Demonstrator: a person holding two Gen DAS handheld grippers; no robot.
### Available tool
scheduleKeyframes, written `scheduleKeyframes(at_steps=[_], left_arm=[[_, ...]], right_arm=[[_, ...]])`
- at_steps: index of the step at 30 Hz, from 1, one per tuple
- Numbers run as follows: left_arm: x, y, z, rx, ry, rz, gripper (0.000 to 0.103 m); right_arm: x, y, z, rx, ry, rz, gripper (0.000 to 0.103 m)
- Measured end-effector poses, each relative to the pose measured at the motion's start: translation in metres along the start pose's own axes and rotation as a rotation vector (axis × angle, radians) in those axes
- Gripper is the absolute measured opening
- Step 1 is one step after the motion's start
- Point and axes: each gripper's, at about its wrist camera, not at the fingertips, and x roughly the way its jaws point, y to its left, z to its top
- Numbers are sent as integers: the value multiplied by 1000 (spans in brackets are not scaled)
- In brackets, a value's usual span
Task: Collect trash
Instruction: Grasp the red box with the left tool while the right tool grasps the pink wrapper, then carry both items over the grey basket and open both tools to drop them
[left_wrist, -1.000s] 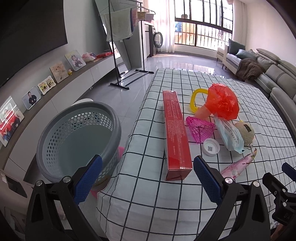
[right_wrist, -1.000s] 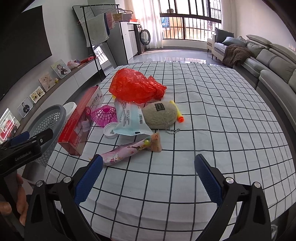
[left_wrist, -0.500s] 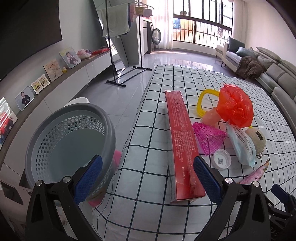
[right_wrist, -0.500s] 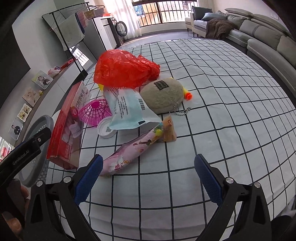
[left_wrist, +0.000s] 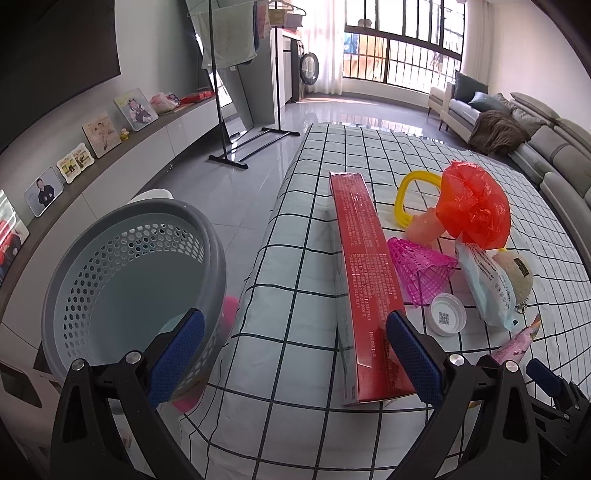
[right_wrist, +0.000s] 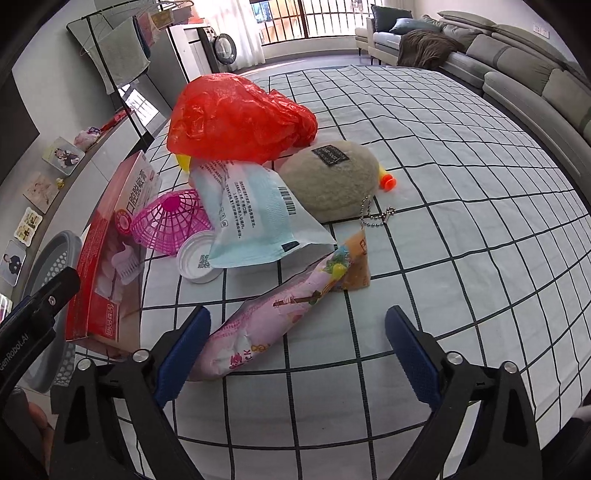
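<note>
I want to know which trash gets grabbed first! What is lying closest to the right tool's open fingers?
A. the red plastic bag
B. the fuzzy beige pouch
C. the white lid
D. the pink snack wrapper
D: in the right wrist view the pink snack wrapper has its near end just by the right tool, whose fingers are spread apart and hold nothing, while the other things lie farther back.

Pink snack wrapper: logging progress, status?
Both grippers open, empty. Pink snack wrapper on checked cloth, untouched. Grey perforated basket empty. Nothing blocking.

Red bag (right_wrist: 236, 114), pink wrapper (right_wrist: 273, 314), grey basket (left_wrist: 129, 291), black-gridded white cloth (right_wrist: 424, 184)
</note>
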Motion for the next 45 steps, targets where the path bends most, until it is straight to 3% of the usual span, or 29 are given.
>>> scheduleKeyframes(at_steps=[2, 7, 13, 16, 26, 28, 33, 45], left_arm=[[0, -1, 0, 1, 4, -4, 97], [0, -7, -1, 9, 12, -1, 97], [0, -15, 0, -1, 26, -23, 97], [3, -22, 1, -1, 39, -31, 97], [32, -46, 5, 26, 76, -10, 96], [33, -49, 3, 33, 70, -7, 90], [41, -51, -4, 30, 103, -43, 34], [-9, -20, -10, -7, 22, -52, 34]], right_arm=[[0, 1, -1, -9, 3, 15, 71], [-6, 4, -2, -55, -10, 45, 39], [-18, -7, -9, -95, -40, 118, 23], [-26, -15, -11, -129, -76, 91, 22], [-30, -41, -17, -117, -78, 133, 21], [-31, -44, -17, -120, -79, 138, 21], [-31, -44, -18, -121, -80, 150, 21], [-53, -30, -18, -163, -115, 169, 21]])
